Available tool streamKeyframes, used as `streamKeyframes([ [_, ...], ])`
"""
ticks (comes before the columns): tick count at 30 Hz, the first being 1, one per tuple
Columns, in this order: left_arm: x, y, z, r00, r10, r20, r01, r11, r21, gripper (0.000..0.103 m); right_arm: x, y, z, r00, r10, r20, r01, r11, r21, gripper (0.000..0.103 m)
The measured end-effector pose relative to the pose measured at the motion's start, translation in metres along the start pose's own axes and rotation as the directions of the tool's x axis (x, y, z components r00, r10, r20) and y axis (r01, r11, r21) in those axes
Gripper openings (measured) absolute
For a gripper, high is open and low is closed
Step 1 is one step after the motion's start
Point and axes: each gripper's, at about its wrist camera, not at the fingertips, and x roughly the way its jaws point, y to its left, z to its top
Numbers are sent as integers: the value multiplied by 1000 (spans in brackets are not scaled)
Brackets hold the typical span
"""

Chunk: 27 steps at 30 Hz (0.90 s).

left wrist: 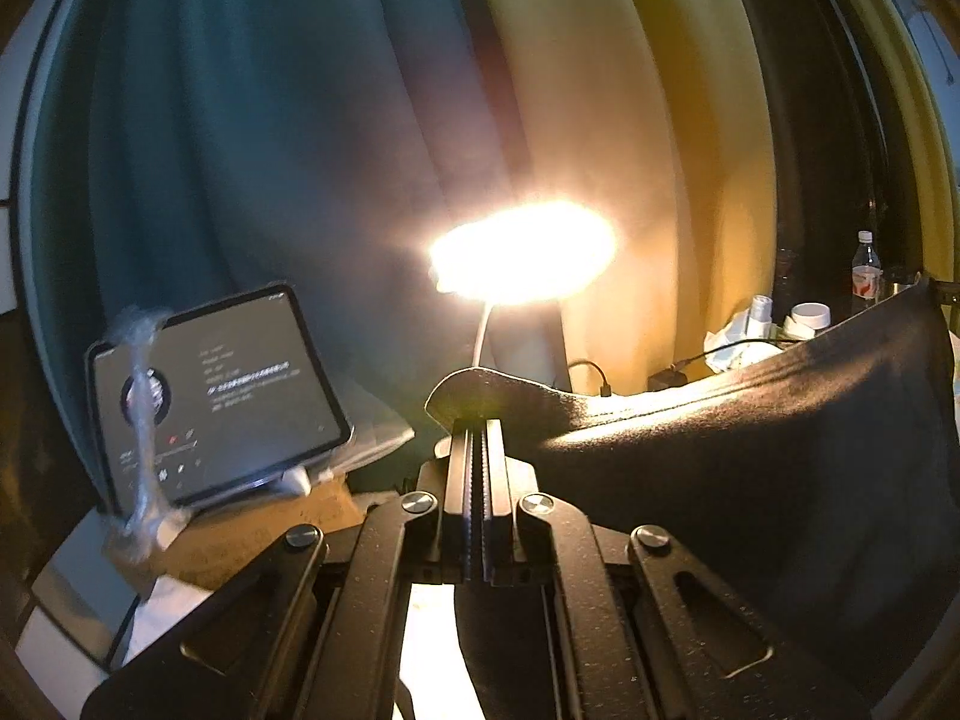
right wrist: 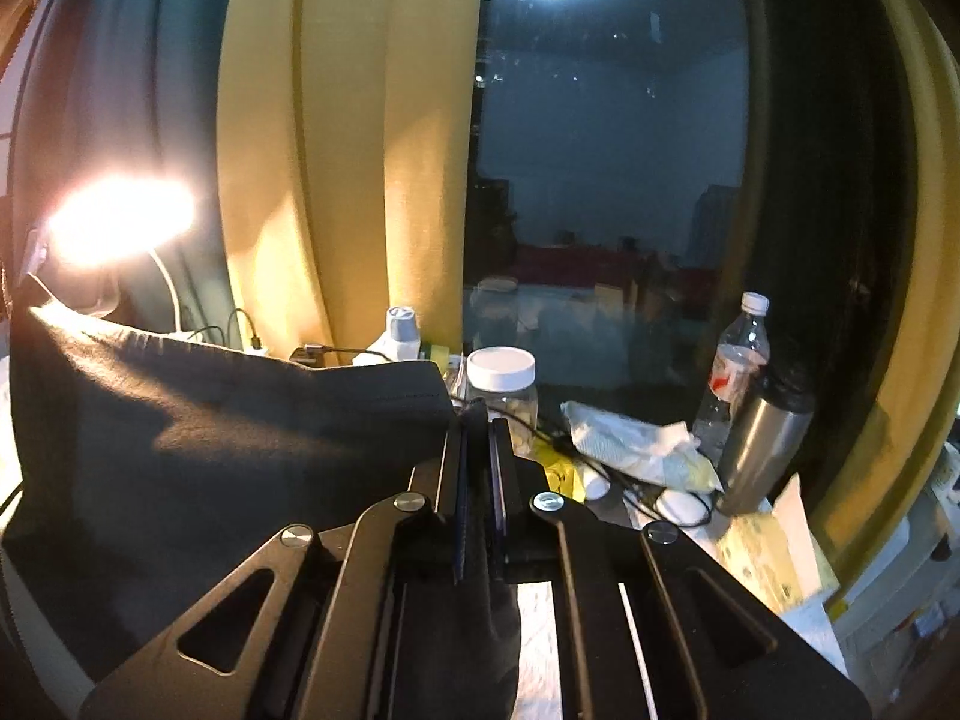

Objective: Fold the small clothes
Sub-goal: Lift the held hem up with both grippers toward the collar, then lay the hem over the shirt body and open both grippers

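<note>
Left gripper (left wrist: 478, 423): jaws pinching a corner of the dark grey fabric garment (left wrist: 750, 450).
Right gripper (right wrist: 478, 414): jaws pinching the opposite corner.

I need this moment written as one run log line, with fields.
step: fold, cloth lifted | left claw: shut on dark cloth corner | right claw: shut on other corner | cloth: hangs stretched between claws | lamp: on

Two wrist views, both facing lamp (left wrist: 522, 252)

text: none legible | tablet (left wrist: 222, 396) screen: lines blurred | bottle (right wrist: 735, 372) label: unreadable
</note>
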Motion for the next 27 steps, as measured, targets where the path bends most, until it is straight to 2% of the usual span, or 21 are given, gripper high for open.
streamKeyframes([
  [7,42,-2,8,1000,4,-5,-4,1000,15,0,45,-6,10,1000,-11,-5,11,1000,-7,8],
  [14,97,-6,-11,996,-16,-88,17,1000,14,0,106,-11,-6,996,-27,-81,26,1000,-15,8],
  [20,138,-14,-36,982,-43,-186,44,999,3,0,155,-5,-38,980,-64,-186,59,998,-33,8],
  [27,173,-19,-66,947,-49,-316,48,999,-9,2,186,4,-66,956,-111,-272,97,993,-65,8],
])
